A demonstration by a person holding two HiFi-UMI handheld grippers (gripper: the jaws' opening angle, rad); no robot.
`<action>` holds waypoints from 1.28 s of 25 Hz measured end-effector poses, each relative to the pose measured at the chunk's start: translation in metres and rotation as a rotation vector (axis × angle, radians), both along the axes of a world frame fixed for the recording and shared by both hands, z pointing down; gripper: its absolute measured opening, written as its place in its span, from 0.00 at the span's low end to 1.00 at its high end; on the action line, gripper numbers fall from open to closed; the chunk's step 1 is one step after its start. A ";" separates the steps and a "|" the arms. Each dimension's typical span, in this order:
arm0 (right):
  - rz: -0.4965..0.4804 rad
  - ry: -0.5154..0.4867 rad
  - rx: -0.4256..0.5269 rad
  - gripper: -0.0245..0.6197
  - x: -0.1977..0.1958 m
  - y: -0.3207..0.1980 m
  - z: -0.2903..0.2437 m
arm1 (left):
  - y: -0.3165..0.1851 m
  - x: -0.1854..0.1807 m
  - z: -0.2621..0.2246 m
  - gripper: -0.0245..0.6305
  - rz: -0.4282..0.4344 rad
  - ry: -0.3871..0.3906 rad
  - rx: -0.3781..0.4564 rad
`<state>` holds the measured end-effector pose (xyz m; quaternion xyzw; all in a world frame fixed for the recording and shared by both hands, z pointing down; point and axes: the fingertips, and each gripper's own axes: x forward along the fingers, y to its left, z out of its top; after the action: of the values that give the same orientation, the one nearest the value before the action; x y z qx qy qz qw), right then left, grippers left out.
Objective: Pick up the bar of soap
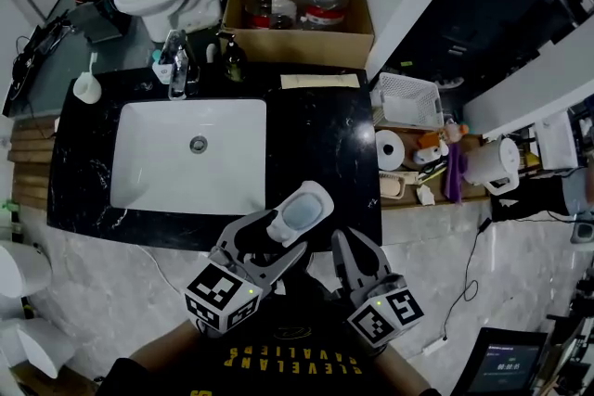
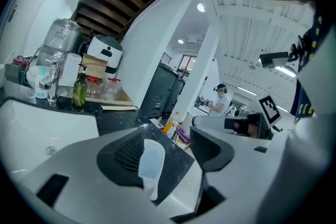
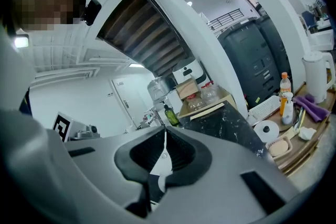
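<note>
Soap (image 1: 306,207) pale, rounded, oblong, against left tool (image 2: 170,140).

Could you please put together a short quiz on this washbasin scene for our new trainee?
1. True or false: the right gripper has its jaws spread wide apart.
2. Multiple choice: where is the pale rounded bar of soap?
A) clamped in the right gripper
B) between the jaws of the left gripper, over the front part of the black marble countertop
C) far from both grippers
3. Fill in the missing word: the left gripper's jaws stand ____, with the soap against only one of them.

Key:
1. False: its jaws meet at the tips, with nothing between them.
2. B
3. apart
</note>
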<state>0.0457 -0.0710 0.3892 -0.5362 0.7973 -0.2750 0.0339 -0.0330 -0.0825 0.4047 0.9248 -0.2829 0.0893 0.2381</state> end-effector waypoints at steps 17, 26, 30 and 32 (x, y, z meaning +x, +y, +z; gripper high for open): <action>-0.038 -0.067 -0.064 0.07 0.022 -0.024 0.020 | -0.008 0.029 0.022 0.29 0.068 -0.165 0.087; -0.036 -0.074 -0.096 0.07 0.031 -0.029 0.032 | -0.007 0.032 0.072 0.37 0.129 -0.377 0.083; -0.043 -0.059 -0.104 0.07 0.031 -0.029 0.037 | -0.008 0.034 0.092 0.40 0.149 -0.450 0.057; -0.044 -0.053 -0.105 0.07 0.031 -0.028 0.039 | -0.010 0.035 0.097 0.42 0.145 -0.464 0.046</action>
<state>0.0765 -0.0987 0.4278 -0.5121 0.7922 -0.3314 0.0206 0.0016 -0.0922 0.5021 0.9026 -0.2650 0.3097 0.1384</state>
